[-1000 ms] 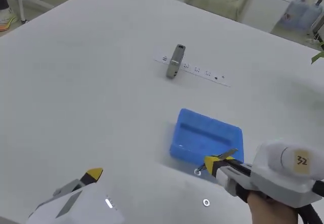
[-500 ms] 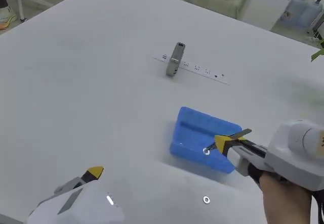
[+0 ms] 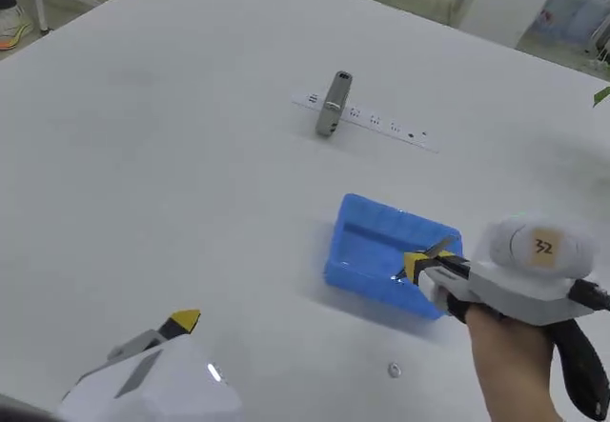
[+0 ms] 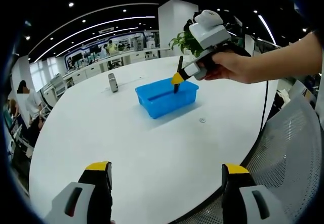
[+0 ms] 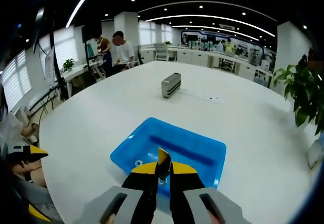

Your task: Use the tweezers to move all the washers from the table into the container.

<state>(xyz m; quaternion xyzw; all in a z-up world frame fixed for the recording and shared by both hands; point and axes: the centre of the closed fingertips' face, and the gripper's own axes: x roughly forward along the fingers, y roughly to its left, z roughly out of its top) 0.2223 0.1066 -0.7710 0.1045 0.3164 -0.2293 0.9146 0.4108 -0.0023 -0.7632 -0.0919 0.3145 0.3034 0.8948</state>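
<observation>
Grips the tweezers point(image 5: 163, 155) in the right gripper point(image 5: 163, 169), jaws pressed together on them. Points the tweezer tips down into the blue container point(image 5: 195, 145), over its near side. Shows one washer point(image 5: 138, 163) lying on the container floor by the near left corner; cannot tell whether the tips carry another. Shows a loose washer point(image 3: 395, 371) on the table point(image 3: 191, 155), near the container's front wall but apart from it. Holds the left gripper point(image 4: 166, 167) low over the near table edge, jaws spread wide apart.
</observation>
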